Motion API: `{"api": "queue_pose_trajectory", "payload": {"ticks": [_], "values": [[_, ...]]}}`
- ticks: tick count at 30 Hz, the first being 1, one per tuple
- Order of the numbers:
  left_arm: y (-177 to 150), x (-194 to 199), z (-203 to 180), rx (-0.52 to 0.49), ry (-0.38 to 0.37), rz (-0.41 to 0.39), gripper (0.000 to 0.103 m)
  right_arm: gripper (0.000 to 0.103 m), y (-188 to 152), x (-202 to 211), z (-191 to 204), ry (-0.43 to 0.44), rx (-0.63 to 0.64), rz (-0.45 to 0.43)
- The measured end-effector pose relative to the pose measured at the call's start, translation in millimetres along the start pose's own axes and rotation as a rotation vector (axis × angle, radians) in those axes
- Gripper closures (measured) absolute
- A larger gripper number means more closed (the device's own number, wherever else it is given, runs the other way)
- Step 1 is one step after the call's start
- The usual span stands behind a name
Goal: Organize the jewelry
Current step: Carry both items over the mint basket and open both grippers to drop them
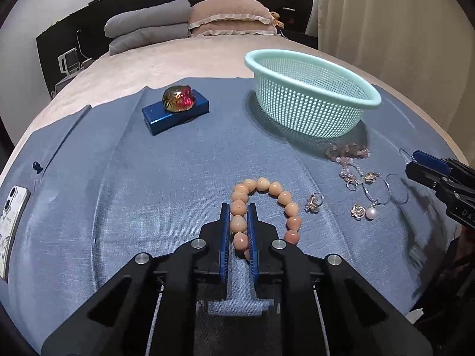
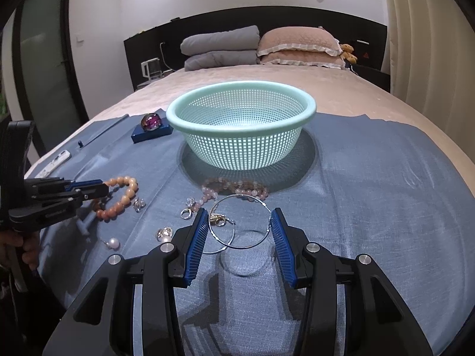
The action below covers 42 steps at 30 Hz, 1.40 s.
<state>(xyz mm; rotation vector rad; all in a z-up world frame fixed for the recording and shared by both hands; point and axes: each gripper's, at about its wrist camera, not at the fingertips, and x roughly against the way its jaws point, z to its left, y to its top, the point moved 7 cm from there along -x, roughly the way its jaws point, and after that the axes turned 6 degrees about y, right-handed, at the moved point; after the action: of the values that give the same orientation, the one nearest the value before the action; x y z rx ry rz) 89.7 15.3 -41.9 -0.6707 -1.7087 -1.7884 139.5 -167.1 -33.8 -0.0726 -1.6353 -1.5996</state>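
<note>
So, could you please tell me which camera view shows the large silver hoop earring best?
The right wrist view: the large silver hoop earring lies whole between the open right gripper fingers. The left wrist view shows it small near the right edge, among other jewelry.

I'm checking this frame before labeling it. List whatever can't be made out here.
- Orange bead bracelet: its near end is hidden behind the left gripper fingers, left wrist view.
- Small gold charms: too small to identify, right wrist view.
- Phone: cut off by the left edge, left wrist view.
</note>
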Motion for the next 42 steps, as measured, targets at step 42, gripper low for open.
{"api": "queue_pose_trajectory", "payload": {"ticks": [42], "values": [[150,-48,-64,-0.182,-0.145,-0.03,0.091,0.062,106,-67,-33,0.053,0.043,0.007]]}}
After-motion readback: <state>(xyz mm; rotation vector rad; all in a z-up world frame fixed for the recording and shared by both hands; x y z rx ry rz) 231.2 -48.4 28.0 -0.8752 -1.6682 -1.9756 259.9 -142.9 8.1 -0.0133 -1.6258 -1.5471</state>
